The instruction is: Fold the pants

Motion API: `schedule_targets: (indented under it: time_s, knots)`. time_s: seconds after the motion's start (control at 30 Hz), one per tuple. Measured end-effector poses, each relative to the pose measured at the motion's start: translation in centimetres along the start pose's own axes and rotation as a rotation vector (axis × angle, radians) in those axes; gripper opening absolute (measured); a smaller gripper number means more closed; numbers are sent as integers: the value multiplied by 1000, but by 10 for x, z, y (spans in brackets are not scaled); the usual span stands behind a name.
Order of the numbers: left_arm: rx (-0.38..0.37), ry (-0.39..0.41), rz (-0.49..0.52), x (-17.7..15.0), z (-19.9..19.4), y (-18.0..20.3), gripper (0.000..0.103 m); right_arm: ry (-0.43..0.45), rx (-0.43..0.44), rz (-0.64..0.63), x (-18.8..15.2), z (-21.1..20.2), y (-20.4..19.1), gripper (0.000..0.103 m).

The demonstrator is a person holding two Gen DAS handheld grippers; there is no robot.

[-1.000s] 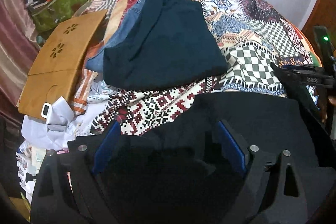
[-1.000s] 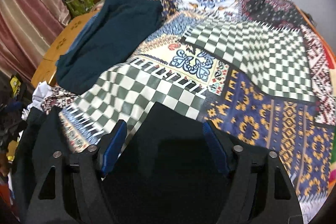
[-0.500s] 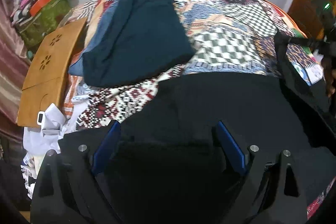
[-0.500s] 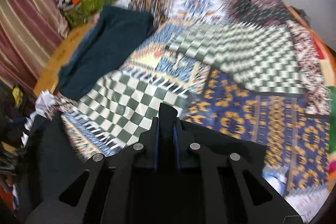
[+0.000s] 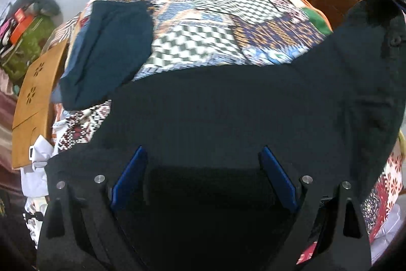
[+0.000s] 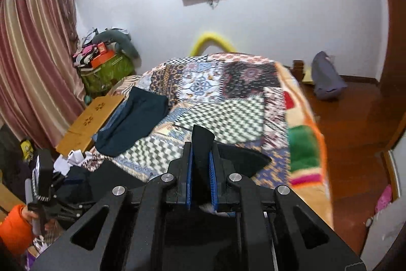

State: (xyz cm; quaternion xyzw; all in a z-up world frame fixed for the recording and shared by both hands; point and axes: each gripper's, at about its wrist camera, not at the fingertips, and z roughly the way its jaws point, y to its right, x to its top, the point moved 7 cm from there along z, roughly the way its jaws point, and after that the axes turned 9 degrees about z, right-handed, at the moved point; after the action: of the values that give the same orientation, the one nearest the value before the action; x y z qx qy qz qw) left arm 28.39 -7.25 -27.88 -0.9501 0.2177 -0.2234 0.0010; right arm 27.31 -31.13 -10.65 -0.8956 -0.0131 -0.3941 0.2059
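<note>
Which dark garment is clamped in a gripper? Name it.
The black pants, nearest the cameras: the right gripper is shut on a fold of them. The dark teal folded garment lies untouched farther up the patchwork bedspread. The left gripper is open.

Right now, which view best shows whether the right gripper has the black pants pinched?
Right wrist view: the right gripper is shut on a fold of the black pants. Left wrist view shows only the black pants spread and lifted at right.
</note>
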Motion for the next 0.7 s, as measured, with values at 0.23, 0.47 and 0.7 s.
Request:
schedule_targets:
  time_s: [0.23,0.47,0.7]
  knots:
    - [10,13,14,-2,-5,26,95,-91,-113,36,-74,-10,48,10]
    - [17,26,2,-5,-8,34,96,-205,-165,115,-145,-7,83,10]
    - [3,63,-42,-8,-12,28,96,-272,-246,117,-172,-8,91,26]
